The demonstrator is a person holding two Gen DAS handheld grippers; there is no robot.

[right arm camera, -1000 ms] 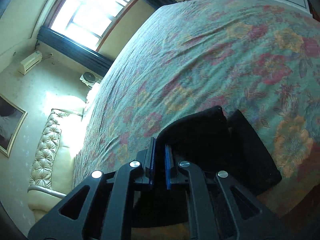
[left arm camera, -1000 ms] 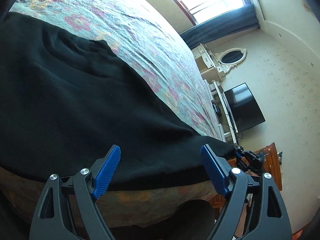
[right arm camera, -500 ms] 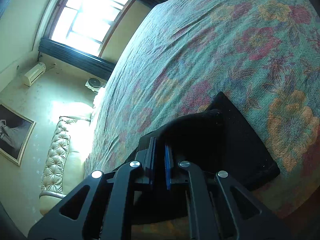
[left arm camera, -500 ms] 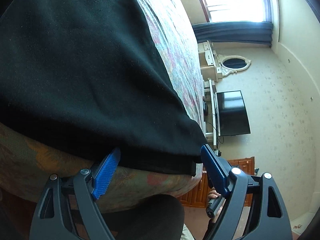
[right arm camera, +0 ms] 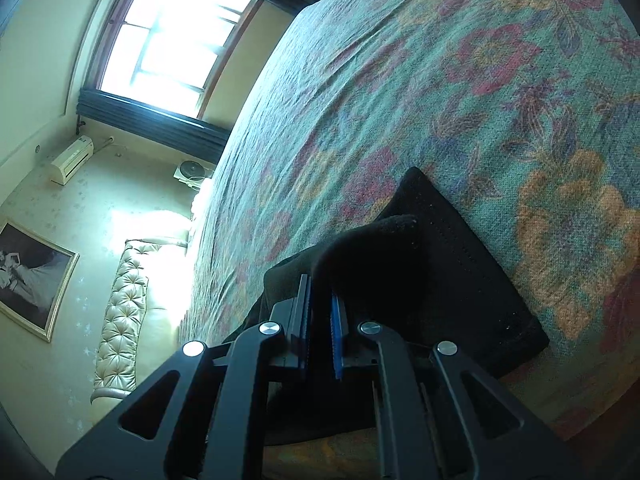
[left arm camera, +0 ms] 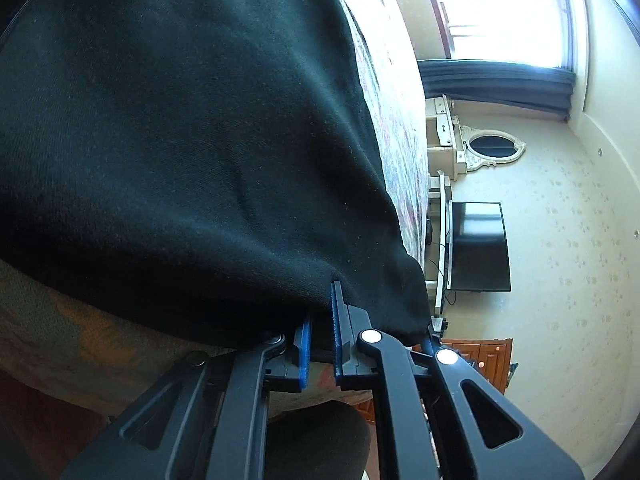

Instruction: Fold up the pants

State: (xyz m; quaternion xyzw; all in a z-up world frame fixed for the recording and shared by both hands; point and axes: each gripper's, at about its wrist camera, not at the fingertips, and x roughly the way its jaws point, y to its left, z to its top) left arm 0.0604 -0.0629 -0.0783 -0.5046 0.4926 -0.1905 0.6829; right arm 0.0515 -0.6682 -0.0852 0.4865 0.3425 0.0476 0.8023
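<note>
Left wrist view: my left gripper [left arm camera: 320, 330] has its blue-padded fingers [left arm camera: 335, 320] drawn close together on the hem of the black knit fabric pants [left arm camera: 180, 140]. The cloth edge drops between the pads, so I read this as clamped on the pants near their lower right corner. The pants spread wide across the bed with the floral teal-and-pink bedspread [left arm camera: 396, 136] and fill most of this view; their near edge hangs just over the side of the bed.

Beyond the bed: a bright window with a dark blue curtain [left arm camera: 496, 80], an oval mirror in a cream ornate frame [left arm camera: 494, 147], a black flat-screen television [left arm camera: 478, 246] on the pale wall, and a brown wooden cabinet [left arm camera: 482, 354] low behind the gripper.

Right wrist view: my right gripper [right arm camera: 320, 320] is also pinched down on the pants [right arm camera: 440, 280]. A fold of black cloth rises up and over between the two pads and hides the fingertips. The rest of this end of the pants lies flat on the bedspread [right arm camera: 400, 92] just right of the gripper, with a stitched hem showing along its outer edge, near the bed's side.

Background here: a window with a dark curtain bar [right arm camera: 176, 36], a white wall air conditioner [right arm camera: 72, 160], a framed black-and-white picture [right arm camera: 30, 276], and a cream tufted headboard [right arm camera: 120, 320] at the far end of the bed.

Both grippers hold the pants at the near edge of the bed.
</note>
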